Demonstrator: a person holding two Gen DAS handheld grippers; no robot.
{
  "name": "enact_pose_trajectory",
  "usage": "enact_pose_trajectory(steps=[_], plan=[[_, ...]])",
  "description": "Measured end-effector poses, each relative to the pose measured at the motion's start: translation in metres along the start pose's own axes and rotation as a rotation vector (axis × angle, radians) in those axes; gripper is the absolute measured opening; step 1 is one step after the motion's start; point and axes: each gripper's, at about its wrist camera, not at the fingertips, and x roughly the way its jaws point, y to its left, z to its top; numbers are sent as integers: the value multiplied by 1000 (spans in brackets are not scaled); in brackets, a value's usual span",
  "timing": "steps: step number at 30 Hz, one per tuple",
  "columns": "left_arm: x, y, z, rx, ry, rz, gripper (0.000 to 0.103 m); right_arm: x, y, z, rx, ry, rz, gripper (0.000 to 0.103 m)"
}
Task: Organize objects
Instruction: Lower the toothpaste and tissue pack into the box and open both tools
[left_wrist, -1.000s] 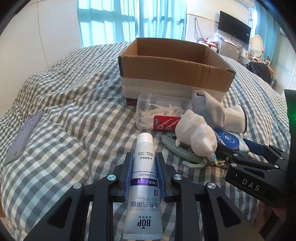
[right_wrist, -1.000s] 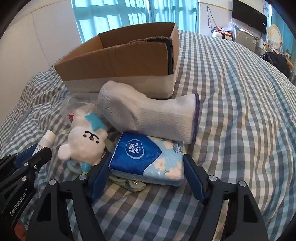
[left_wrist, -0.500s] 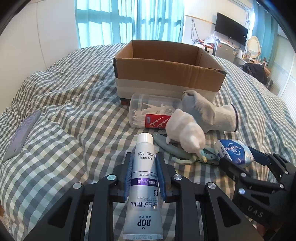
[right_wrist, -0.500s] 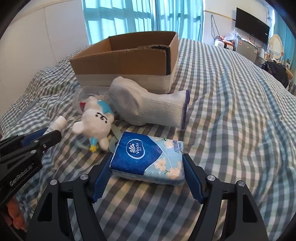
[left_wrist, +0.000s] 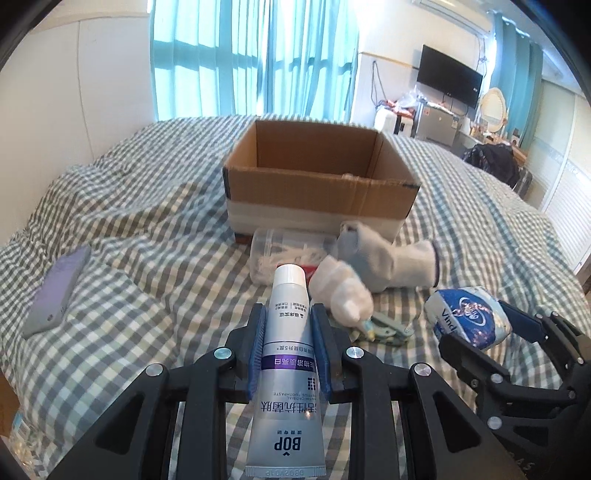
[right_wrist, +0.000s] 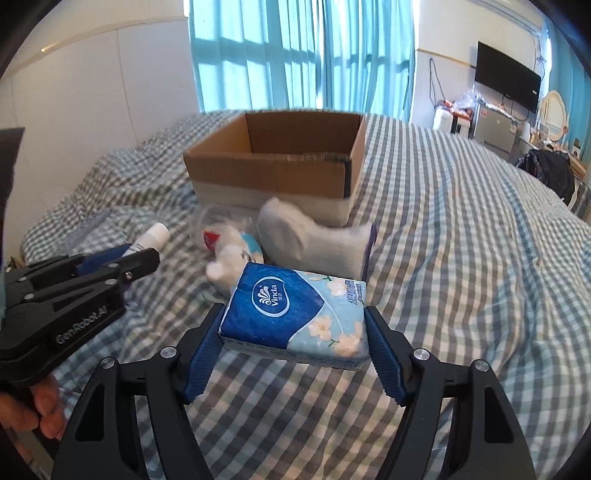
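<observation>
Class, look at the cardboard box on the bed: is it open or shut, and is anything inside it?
Open: the cardboard box has no lid or flaps over its top, and bare inner walls show. Its floor is hidden by the near wall, so contents cannot be told.

A checked bed (left_wrist: 140, 206) carries a cardboard box (left_wrist: 317, 192), sock (left_wrist: 391, 262), plush toy (left_wrist: 343, 288), floss jar (left_wrist: 284, 251) and phone (left_wrist: 59, 291).

A home bedroom: checked bed cover (left_wrist: 140, 206), teal window curtains (left_wrist: 255, 55), wall television (left_wrist: 450, 80), oval mirror (left_wrist: 493, 110).
</observation>
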Motion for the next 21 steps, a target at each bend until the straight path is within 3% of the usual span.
enact_pose_trajectory(steps=[10, 21], plan=[[-19, -8, 49, 45, -111, -24, 25, -35, 6, 47, -69, -117, -4, 73], [-5, -16, 121, 62, -187, -50, 25, -35, 0, 124, -118, -214, 7, 72]])
